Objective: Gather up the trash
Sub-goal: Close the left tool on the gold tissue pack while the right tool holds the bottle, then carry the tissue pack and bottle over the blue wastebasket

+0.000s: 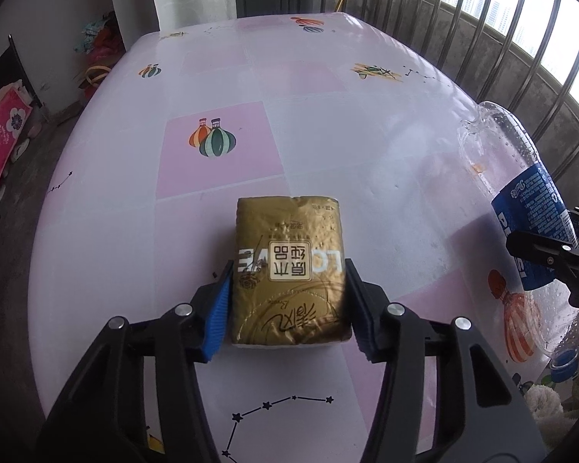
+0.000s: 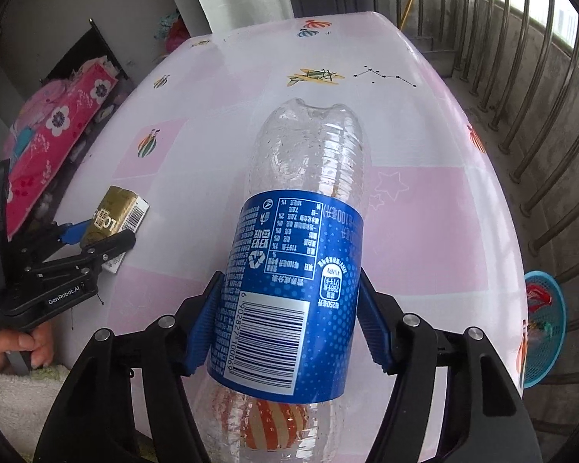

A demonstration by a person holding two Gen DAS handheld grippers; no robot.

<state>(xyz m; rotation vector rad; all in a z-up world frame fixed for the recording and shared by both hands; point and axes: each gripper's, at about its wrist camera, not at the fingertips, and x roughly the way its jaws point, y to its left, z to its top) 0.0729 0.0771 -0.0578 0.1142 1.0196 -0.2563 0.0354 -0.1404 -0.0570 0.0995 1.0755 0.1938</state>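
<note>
Bottle (image 2: 301, 254) held in right tongs (image 2: 289, 320), pads clamped on its blue label, long axis running straight ahead, base away, raised off the counter (image 2: 424, 212). Gold packet (image 1: 289, 270) pinched crosswise in left tongs (image 1: 287, 301), just left of the bottle. Blue basket (image 2: 546, 328) sits past the counter's right edge, nearer the right tongs.

"LOVE" on gold pack (image 1: 289, 270); "GenRobot.AI" on left tool (image 2: 96, 237).

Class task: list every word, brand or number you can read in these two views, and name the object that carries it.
"LO VE", its middle hidden by a Chinese-character square: gold tissue pack, held in the left tongs.
"GenRobot.AI": left tongs body.
"6 902827 100069": barcode on the Pepsi bottle, held in the right tongs.
Bottle label's fine print: too small to read.
</note>
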